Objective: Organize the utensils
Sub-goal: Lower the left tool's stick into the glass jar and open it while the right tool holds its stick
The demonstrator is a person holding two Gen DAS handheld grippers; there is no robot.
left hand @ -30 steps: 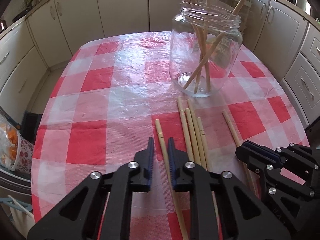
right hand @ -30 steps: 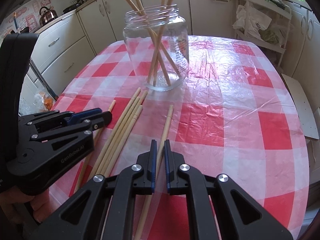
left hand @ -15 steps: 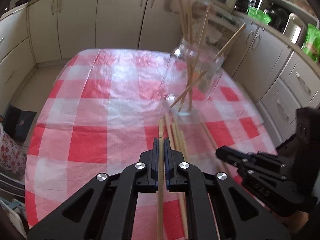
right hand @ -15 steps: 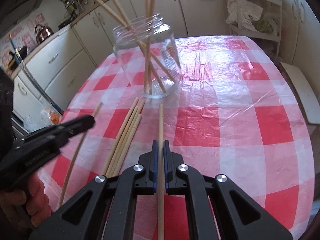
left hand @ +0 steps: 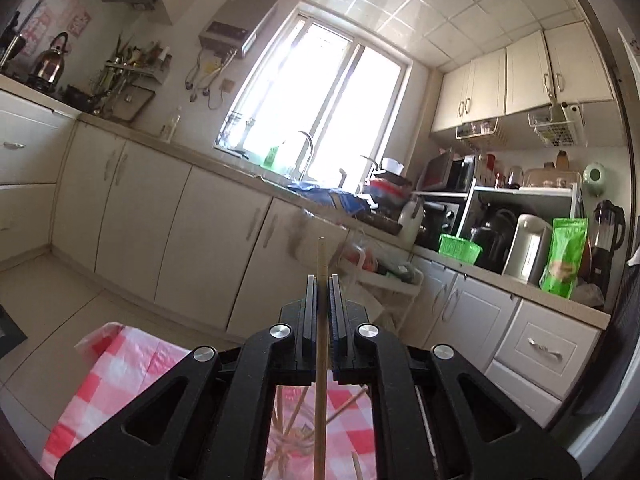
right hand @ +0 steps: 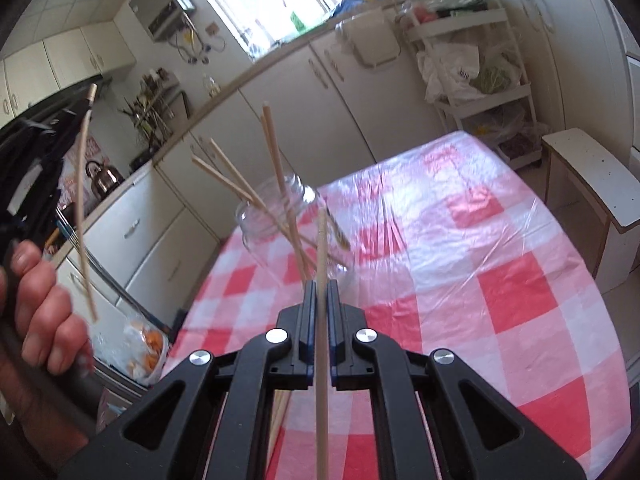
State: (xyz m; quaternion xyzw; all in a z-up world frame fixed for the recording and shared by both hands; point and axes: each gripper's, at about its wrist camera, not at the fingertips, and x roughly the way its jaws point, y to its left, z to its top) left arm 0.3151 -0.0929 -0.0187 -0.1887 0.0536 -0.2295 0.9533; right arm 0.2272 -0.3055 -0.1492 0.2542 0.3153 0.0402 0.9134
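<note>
Chopsticks in both grippers, each lifted off the table. Left gripper (left hand: 321,280) pinches one chopstick (left hand: 320,360) between closed fingers, tip aimed at the window (left hand: 320,104) at 12 o'clock. Right gripper (right hand: 318,286) clamps a second chopstick (right hand: 321,340); glass jar (right hand: 280,220) with several sticks just beyond at 12. Checked tablecloth (right hand: 500,300) underneath. Loose chopsticks (right hand: 280,416) lie below the right fingers. Kettle (right hand: 105,178) at 10 o'clock, rolling cart (right hand: 480,72) at 1

In the left wrist view, the left tool (left hand: 321,280) hides most of the jar (left hand: 304,432). Lower left in the right view, the hand (right hand: 44,320) is cut off.
</note>
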